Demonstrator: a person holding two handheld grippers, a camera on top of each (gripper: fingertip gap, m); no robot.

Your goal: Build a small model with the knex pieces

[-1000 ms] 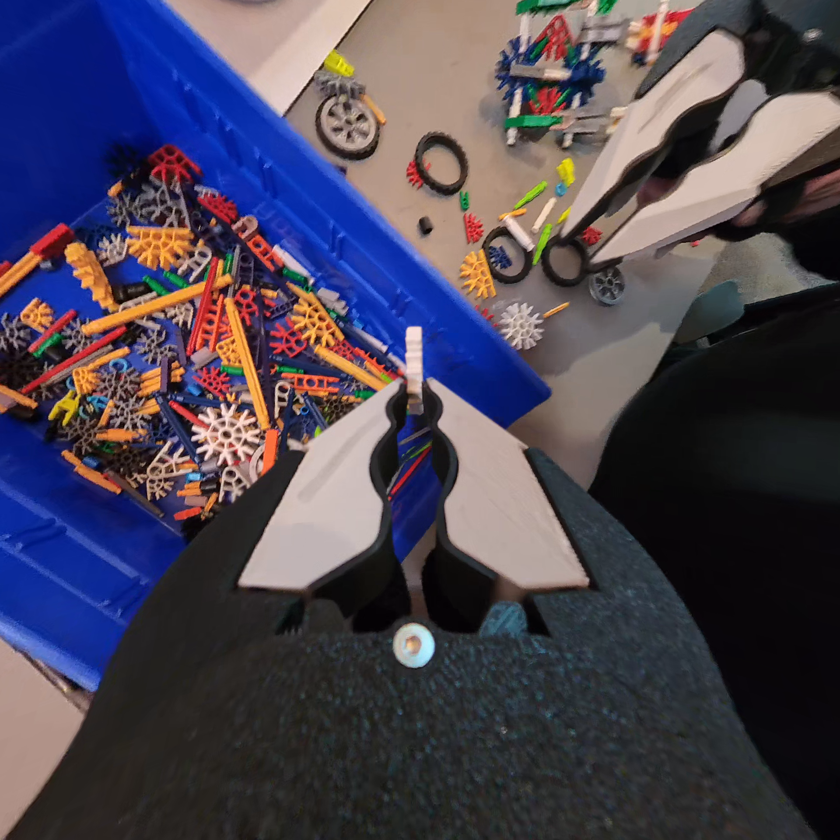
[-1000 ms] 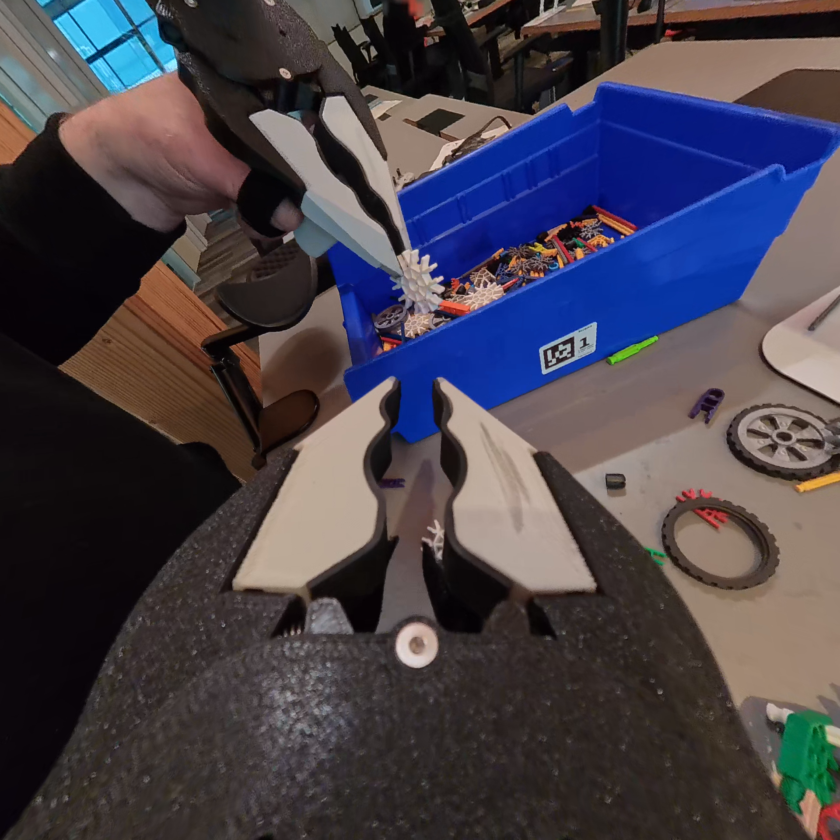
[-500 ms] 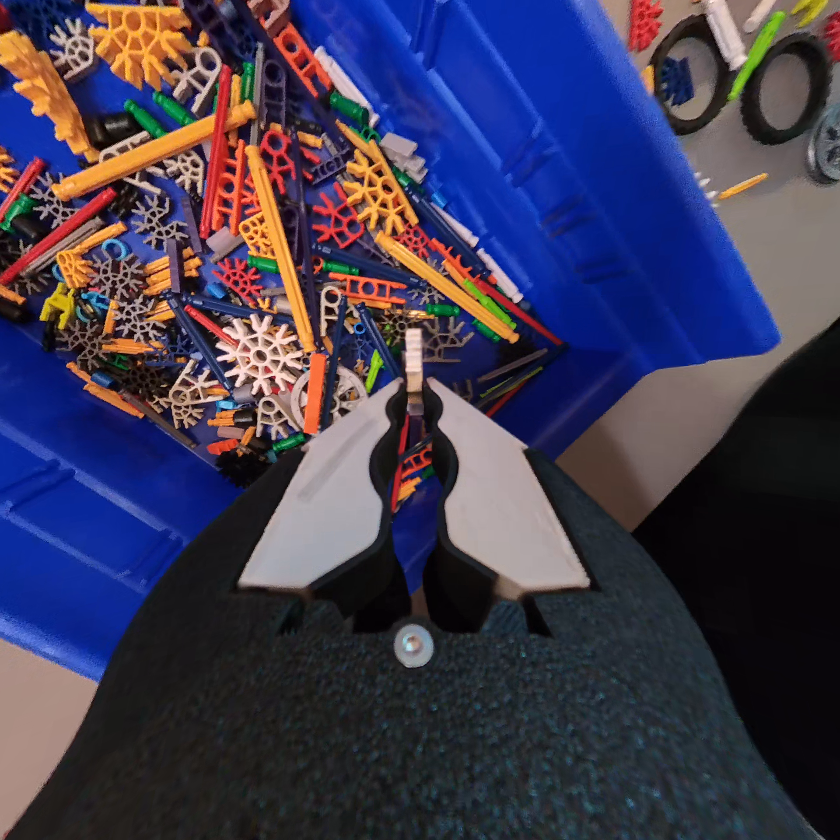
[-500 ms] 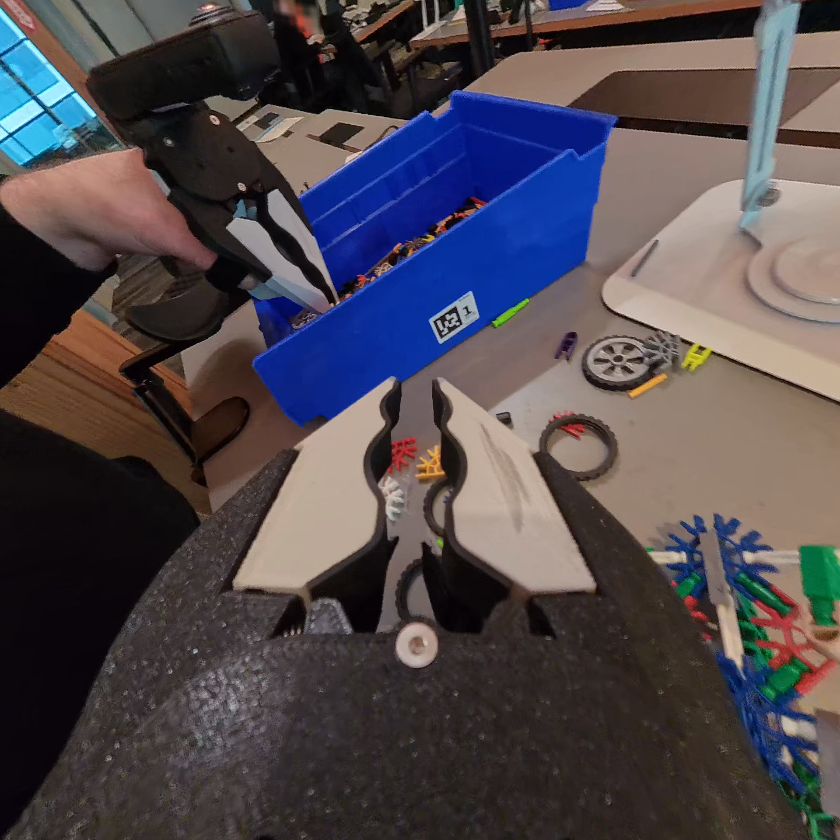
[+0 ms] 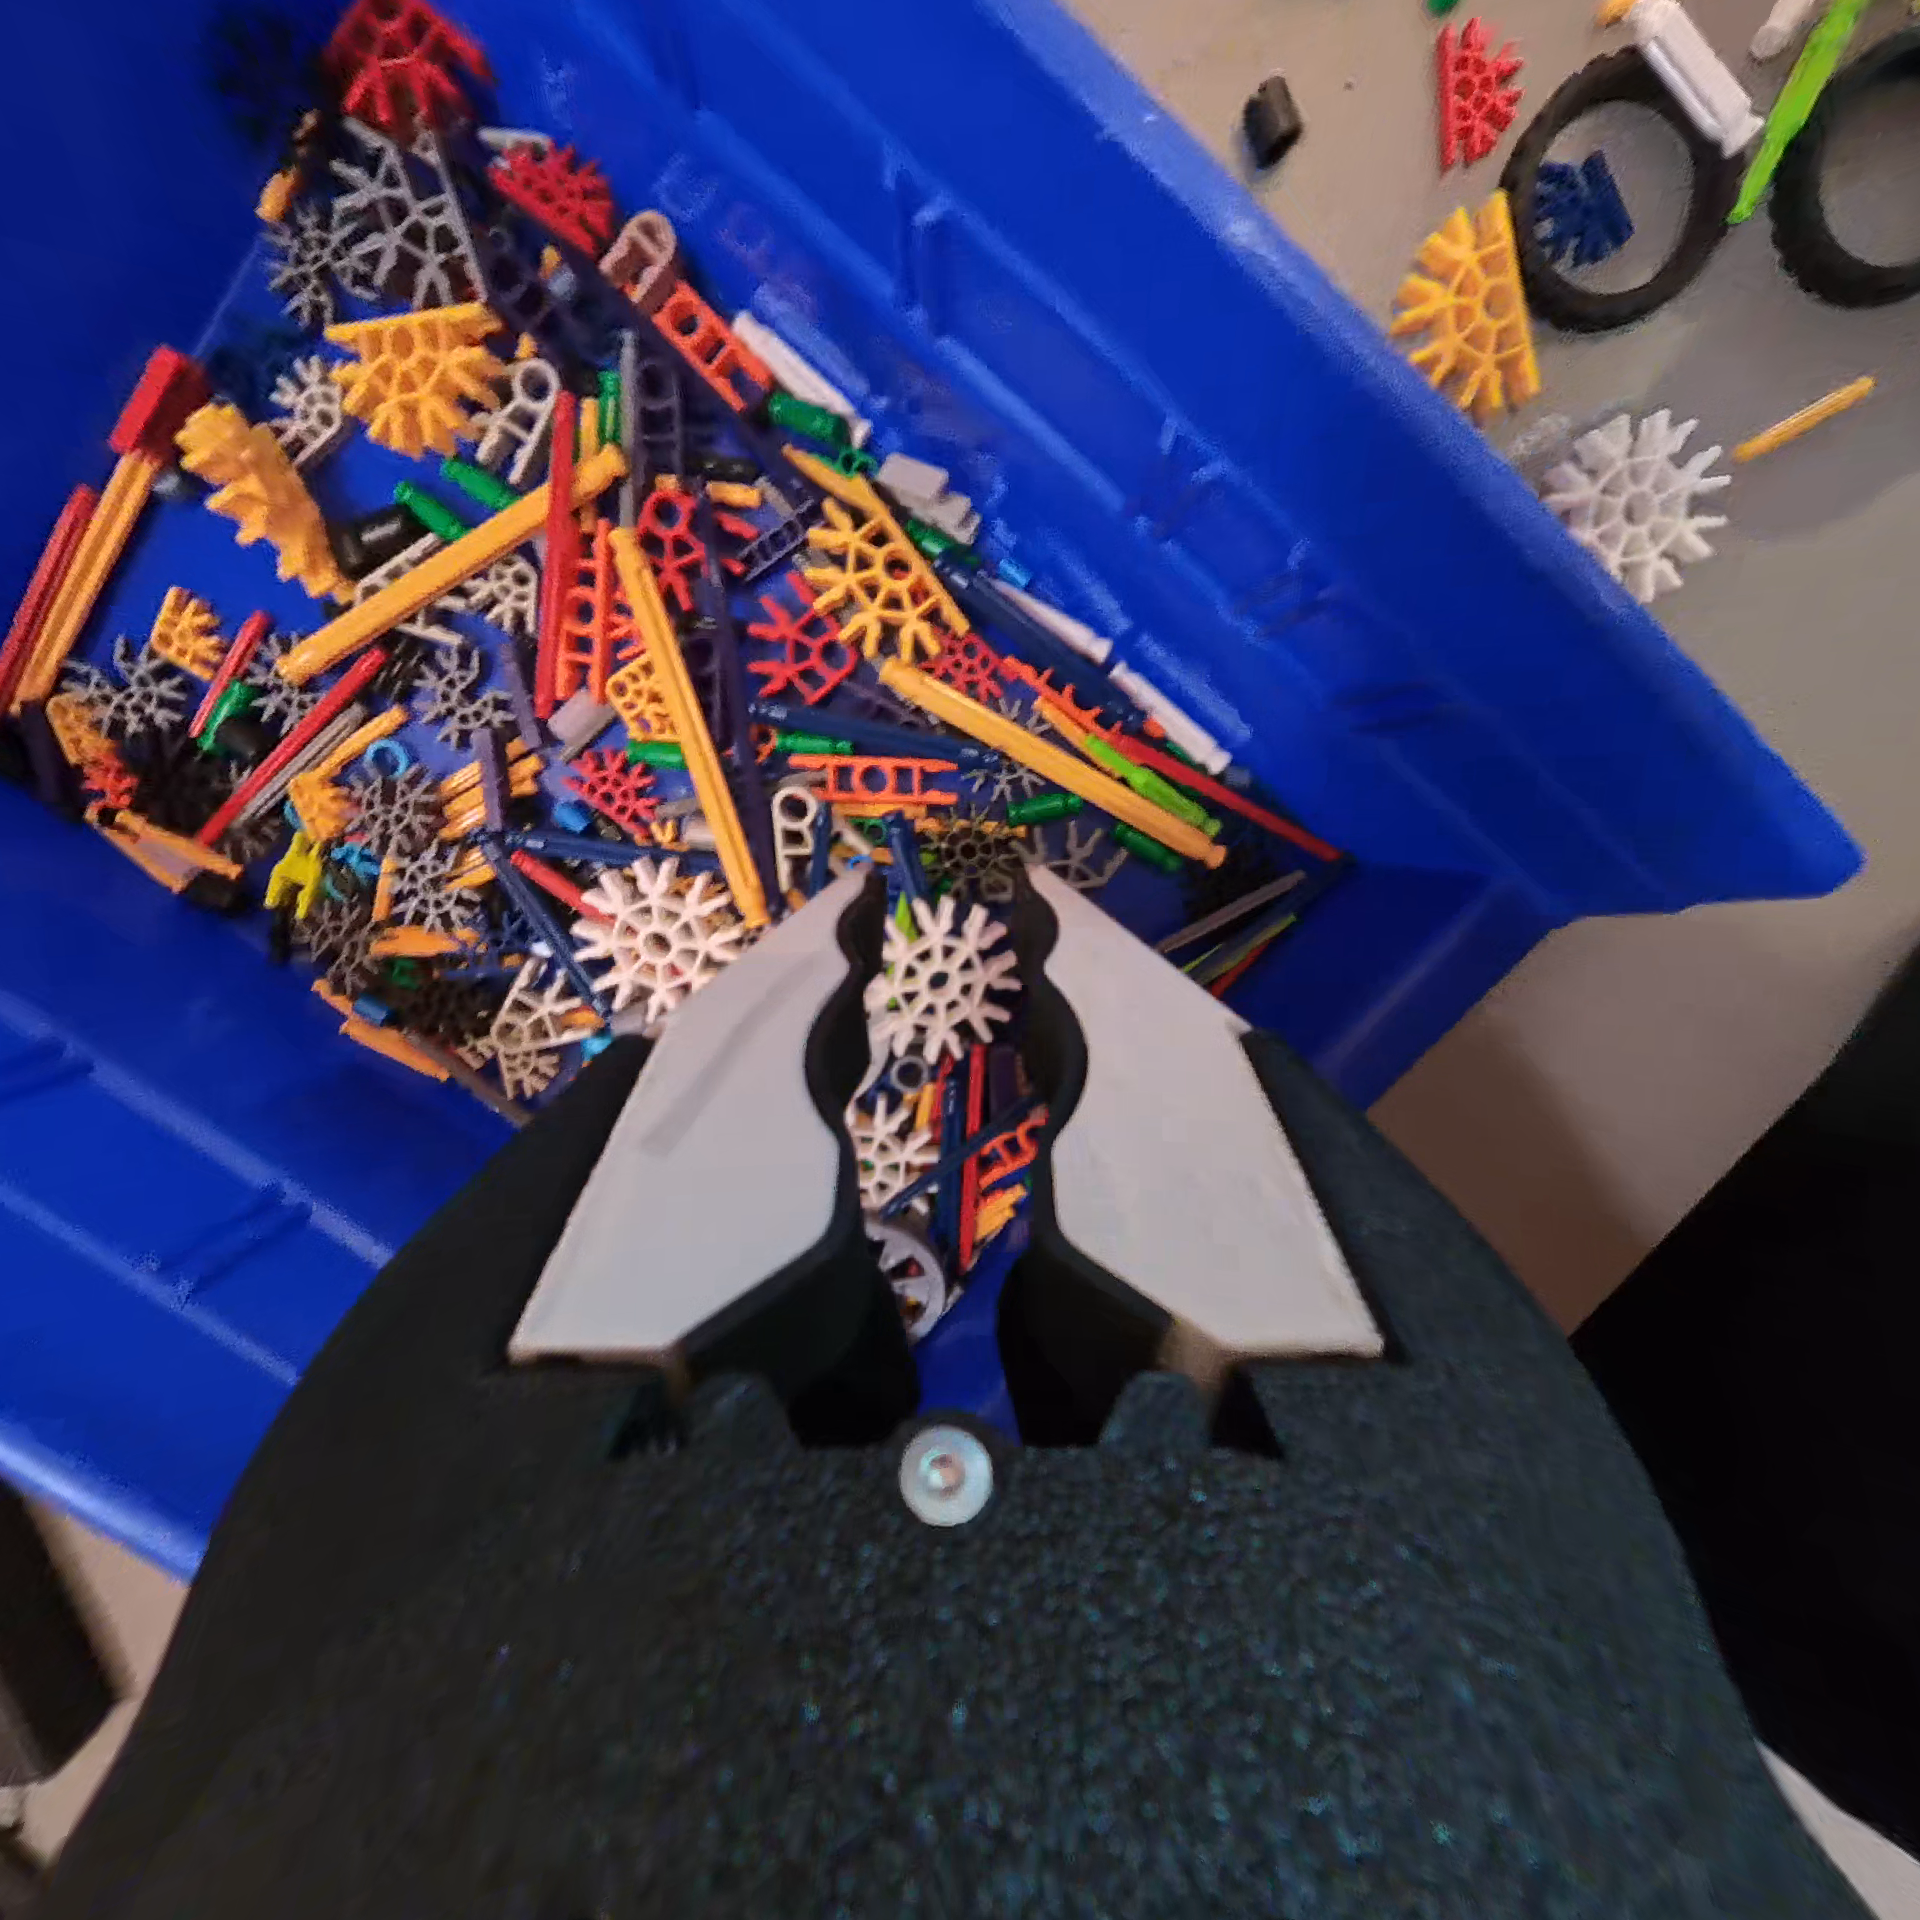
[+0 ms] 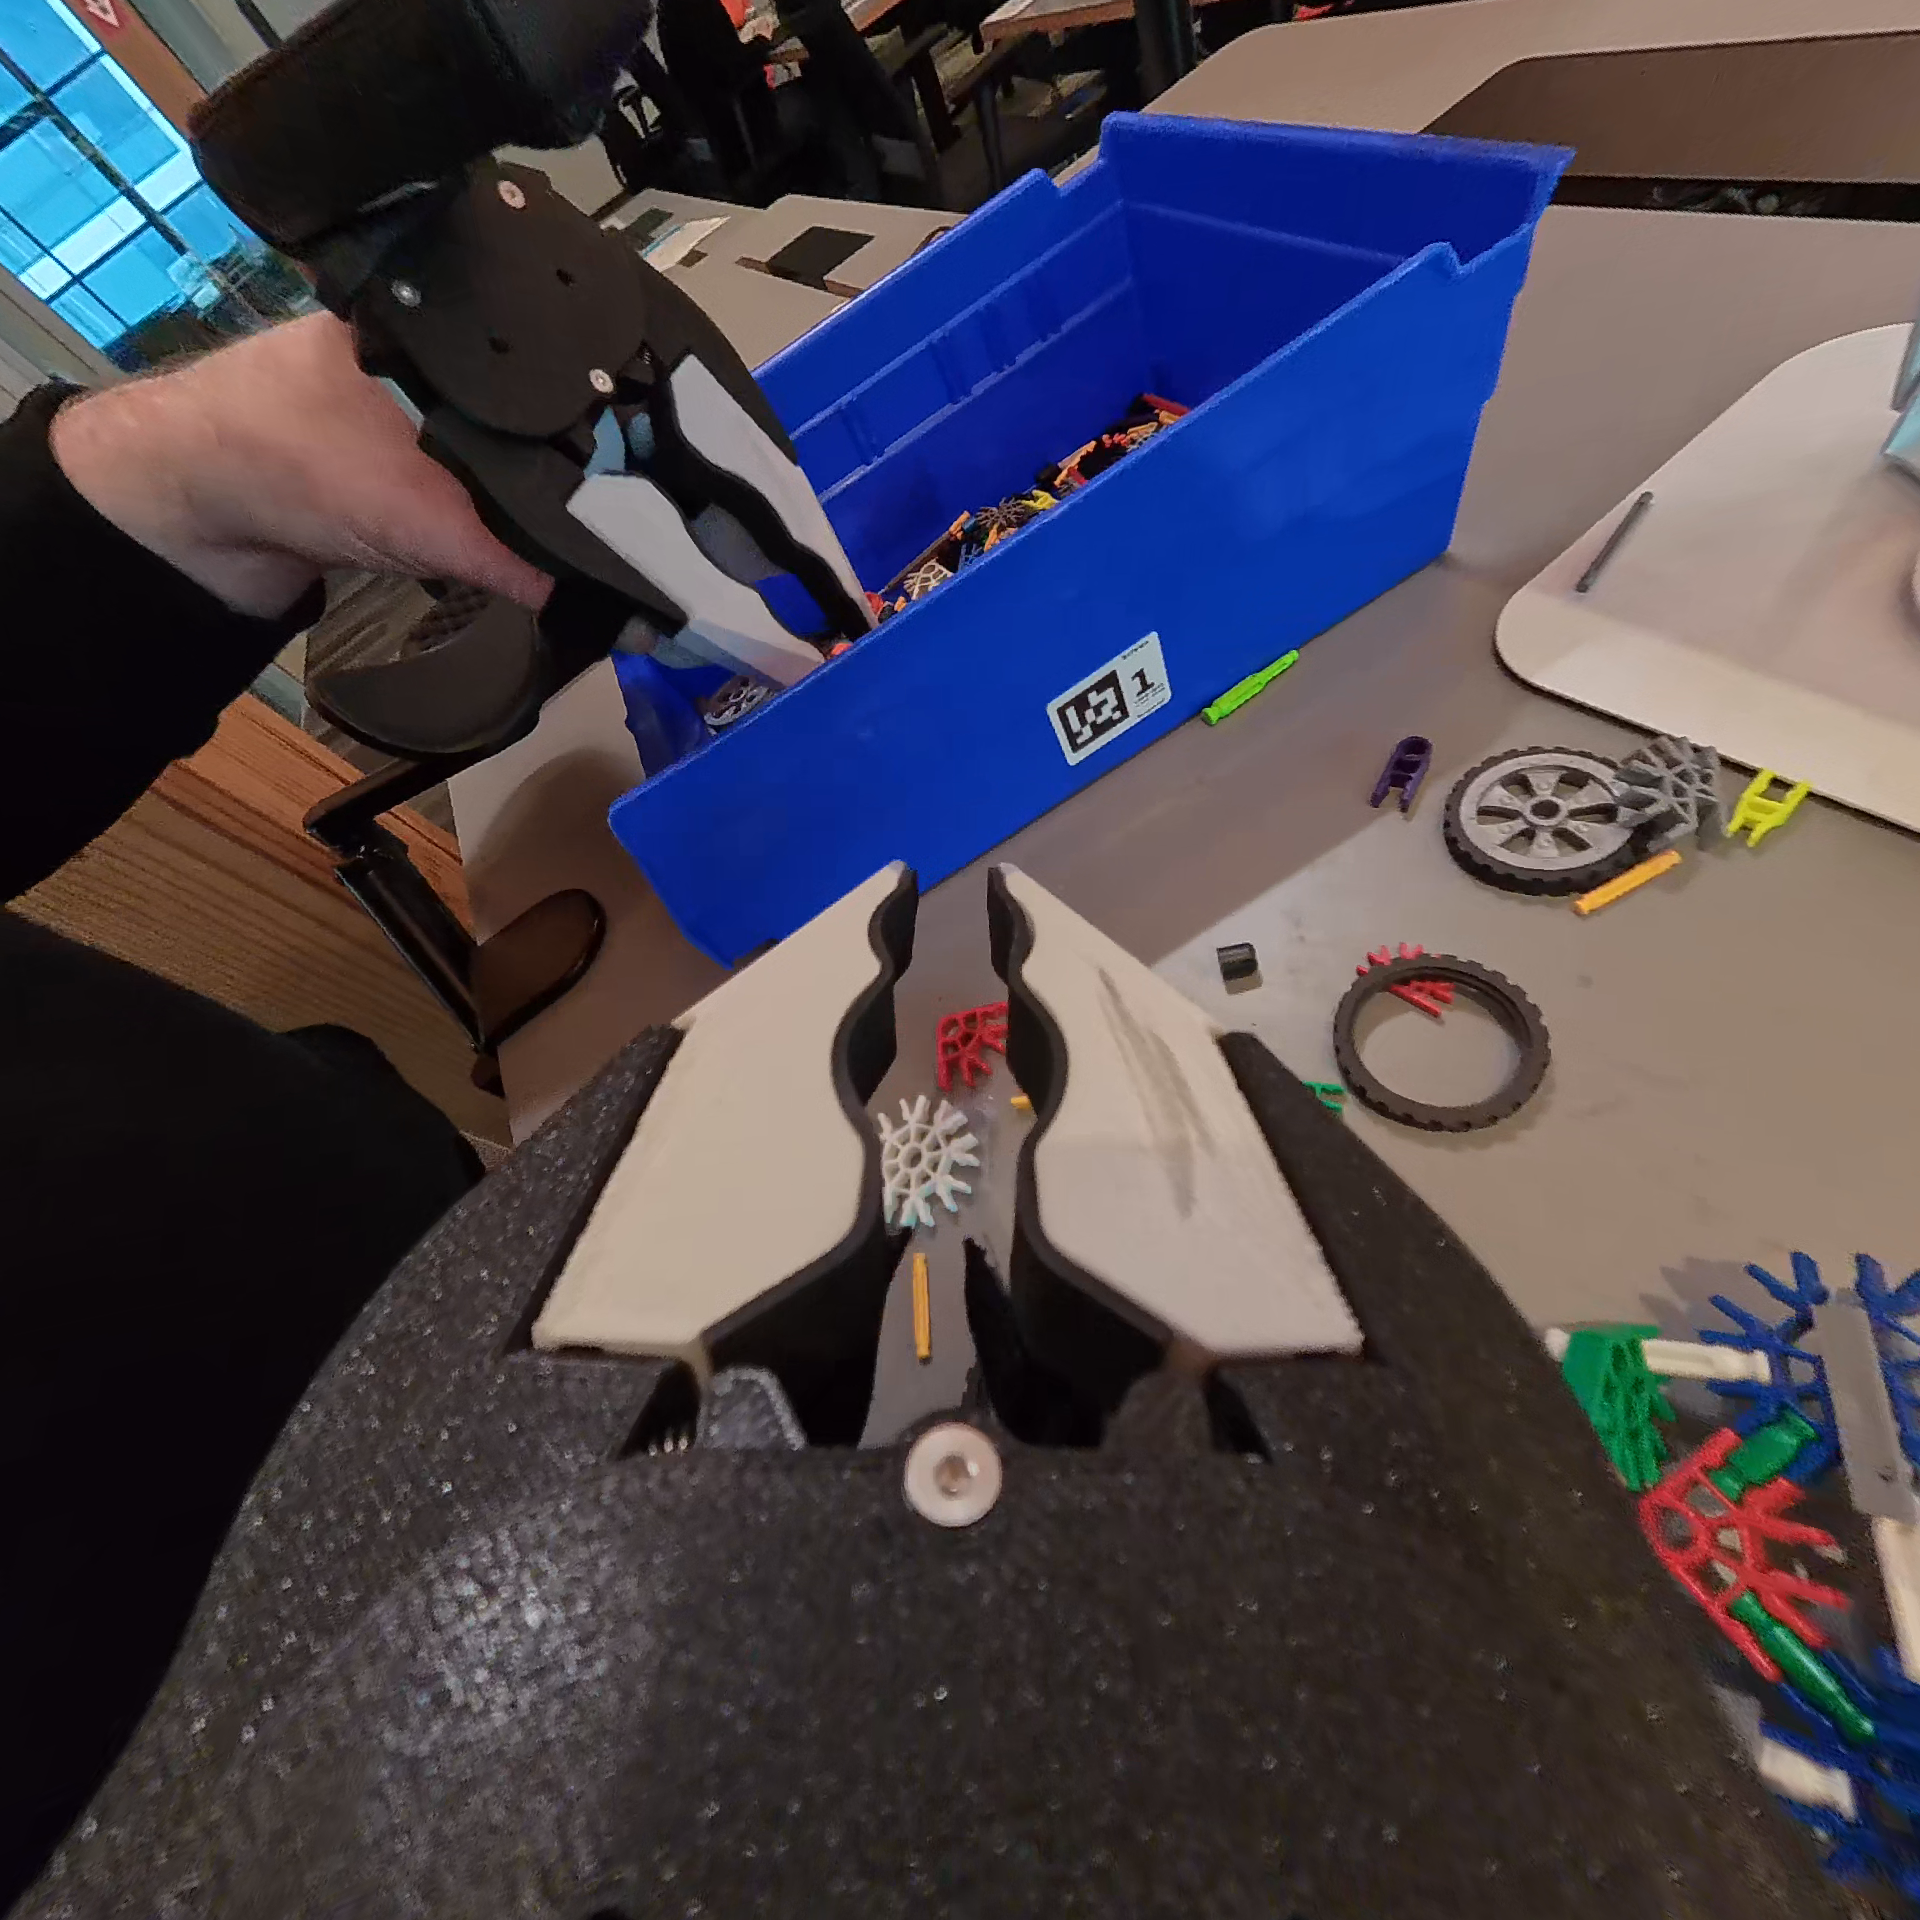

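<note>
My left gripper (image 5: 945, 883) is open over the near end of the blue bin (image 5: 1143, 436), which is full of mixed plastic construction pieces. A white snowflake-shaped connector (image 5: 940, 982) shows flat between its fingers, with a gap to each pad, among the pieces in the bin. A similar white connector (image 5: 655, 940) lies just to the left. In the right wrist view the left gripper (image 6: 836, 649) dips into the bin (image 6: 1039, 623). My right gripper (image 6: 951, 873) is slightly open and empty above the table, over a white connector (image 6: 928, 1158) and a red connector (image 6: 971, 1044).
On the grey table (image 6: 1662, 1091) lie a black tyre ring (image 6: 1439, 1044), a grey wheel (image 6: 1538, 821), a small black piece (image 6: 1236, 961), a green rod (image 6: 1247, 688) and a multicoloured built model (image 6: 1787, 1507). A white board (image 6: 1714, 582) lies at right. A yellow connector (image 5: 1470, 307) is beside the bin. About 15 cm separates my left fingertips from my right. My left tips are roughly 12 cm from the green rod (image 6: 1247, 688).
The left gripper, shut on the white connector held edge-on, moved deeper over the bin and opened; the connector left the grasp and now shows flat. The right gripper shifted over the table, gap unchanged.
</note>
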